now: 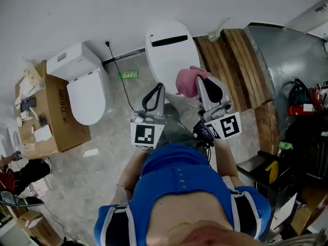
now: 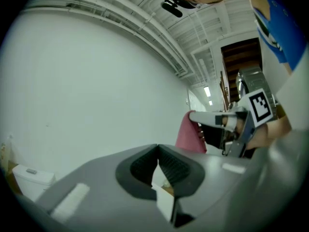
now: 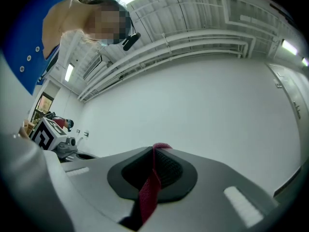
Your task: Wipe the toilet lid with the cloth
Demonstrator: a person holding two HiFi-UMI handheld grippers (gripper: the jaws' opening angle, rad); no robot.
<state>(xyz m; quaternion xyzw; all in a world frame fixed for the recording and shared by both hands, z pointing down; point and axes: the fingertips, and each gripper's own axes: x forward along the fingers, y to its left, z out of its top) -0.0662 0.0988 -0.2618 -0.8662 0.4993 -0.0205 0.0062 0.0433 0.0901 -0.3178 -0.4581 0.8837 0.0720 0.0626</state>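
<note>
Above the near edge of the closed toilet lid (image 1: 169, 47), we hold one pink cloth (image 1: 187, 82). The right gripper (image 3: 154, 153) has its jaws clamped on a thin fold of it, and the rest hangs in a loose bunch; we cannot tell whether it touches the lid. The left gripper (image 2: 158, 153) has its jaws together with nothing between them. We judge the cloth light, soft, limp and prone to bunching. It is best taken by a thicker fold near its middle, leaving a broad pad below for wiping.
</note>
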